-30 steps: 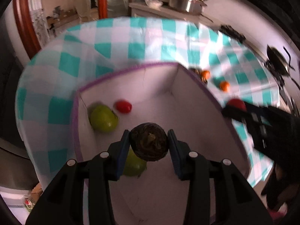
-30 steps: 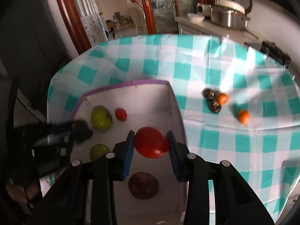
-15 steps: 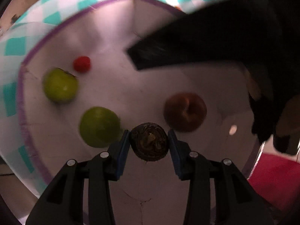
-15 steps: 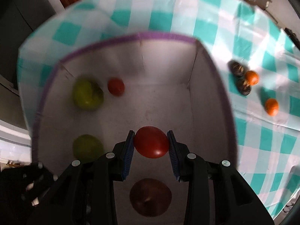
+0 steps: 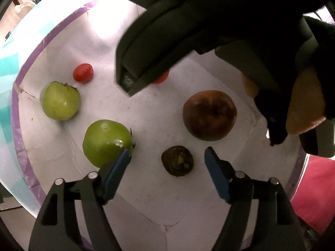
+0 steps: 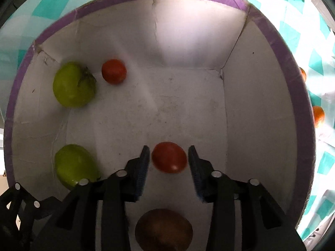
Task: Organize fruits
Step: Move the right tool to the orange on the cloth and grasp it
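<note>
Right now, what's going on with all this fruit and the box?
A person with a gripper in each hand is putting fruit into a white box. The left gripper is open around a dark fruit on the box floor. The right gripper is open around a red tomato.

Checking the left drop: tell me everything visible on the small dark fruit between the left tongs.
The small dark fruit is roundish, brown-black, with a rough, wrinkled skin and a paler pitted spot facing up. It lies on the white floor of the box, between the open left tongs, touching neither pad. A brown apple lies just beyond it, apart.
</note>
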Demonstrator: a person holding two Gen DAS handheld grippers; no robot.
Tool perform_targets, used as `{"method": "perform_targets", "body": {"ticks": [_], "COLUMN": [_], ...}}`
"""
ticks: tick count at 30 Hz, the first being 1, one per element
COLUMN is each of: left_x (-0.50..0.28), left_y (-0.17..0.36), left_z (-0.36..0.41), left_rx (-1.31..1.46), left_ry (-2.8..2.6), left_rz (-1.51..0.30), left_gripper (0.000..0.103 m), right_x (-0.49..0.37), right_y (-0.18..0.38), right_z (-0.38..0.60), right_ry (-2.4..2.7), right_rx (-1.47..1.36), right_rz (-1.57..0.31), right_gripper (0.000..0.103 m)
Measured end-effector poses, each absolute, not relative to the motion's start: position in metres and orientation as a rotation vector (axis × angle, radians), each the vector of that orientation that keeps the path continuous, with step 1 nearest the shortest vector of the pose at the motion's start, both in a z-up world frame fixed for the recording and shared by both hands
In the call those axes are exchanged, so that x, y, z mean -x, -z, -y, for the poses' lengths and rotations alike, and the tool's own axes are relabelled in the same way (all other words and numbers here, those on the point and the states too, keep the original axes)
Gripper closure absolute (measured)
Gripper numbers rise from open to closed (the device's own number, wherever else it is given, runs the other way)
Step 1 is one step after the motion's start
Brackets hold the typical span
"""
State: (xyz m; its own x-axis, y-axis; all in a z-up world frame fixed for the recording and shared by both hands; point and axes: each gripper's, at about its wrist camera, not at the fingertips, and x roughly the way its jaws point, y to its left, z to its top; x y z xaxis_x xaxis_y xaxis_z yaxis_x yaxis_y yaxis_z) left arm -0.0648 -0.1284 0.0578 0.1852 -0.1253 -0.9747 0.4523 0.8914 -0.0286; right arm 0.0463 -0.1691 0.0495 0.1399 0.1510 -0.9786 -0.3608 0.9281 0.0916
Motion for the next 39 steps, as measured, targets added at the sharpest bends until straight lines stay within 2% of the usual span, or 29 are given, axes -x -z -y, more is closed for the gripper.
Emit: {"method": "perform_targets", "body": {"ticks": [1, 2, 8, 15, 20, 22, 26, 32, 39], "left_x": [0.065, 0.063, 0.065, 0.060, 0.064, 0.060, 0.048, 0.032, -0.011], "left_y": [-0.058, -0.059, -0.065, -0.074, -0.073, -0.077, -0.083, -0.130, -0.162], "left_z": [0.129, 0.130, 0.127, 0.112, 0.116, 0.113, 0.106, 0.115, 0.183], "left_rx": [-0.294, -0.294, -0.273, -0.248, -0.249, -0.245, -0.180, 0.019, 0.130], "left_ry": [0.415, 0.417, 0.408, 0.324, 0.240, 0.187, 0.065, -0.092, -0.078], "left_rz": [-1.322, -1.318, -1.274, -1.233, -1.235, -1.240, -1.239, -1.102, -1.009], "left_gripper": [0.024, 0.023, 0.012, 0.009, 0.008, 0.008, 0.008, 0.007, 0.004], "right_x": [-0.046, -0.046, -0.039, -0.035, -0.050, -0.058, -0.076, -0.088, -0.130], "right_y": [-0.053, -0.057, -0.090, -0.142, -0.190, -0.195, -0.166, -0.085, -0.043], "right_z": [0.170, 0.172, 0.183, 0.226, 0.277, 0.307, 0.371, 0.454, 0.463], "right_ry": [-0.372, -0.372, -0.407, -0.486, -0.465, -0.416, -0.248, -0.127, -0.183], "right_rx": [0.160, 0.140, 0.008, -0.214, -0.295, -0.295, -0.251, -0.232, -0.088], "right_rz": [-1.373, -1.359, -1.258, -1.099, -0.919, -0.870, -0.886, -1.062, -1.120], "right_gripper": [0.039, 0.036, 0.034, 0.030, 0.017, 0.015, 0.014, 0.014, 0.014]}}
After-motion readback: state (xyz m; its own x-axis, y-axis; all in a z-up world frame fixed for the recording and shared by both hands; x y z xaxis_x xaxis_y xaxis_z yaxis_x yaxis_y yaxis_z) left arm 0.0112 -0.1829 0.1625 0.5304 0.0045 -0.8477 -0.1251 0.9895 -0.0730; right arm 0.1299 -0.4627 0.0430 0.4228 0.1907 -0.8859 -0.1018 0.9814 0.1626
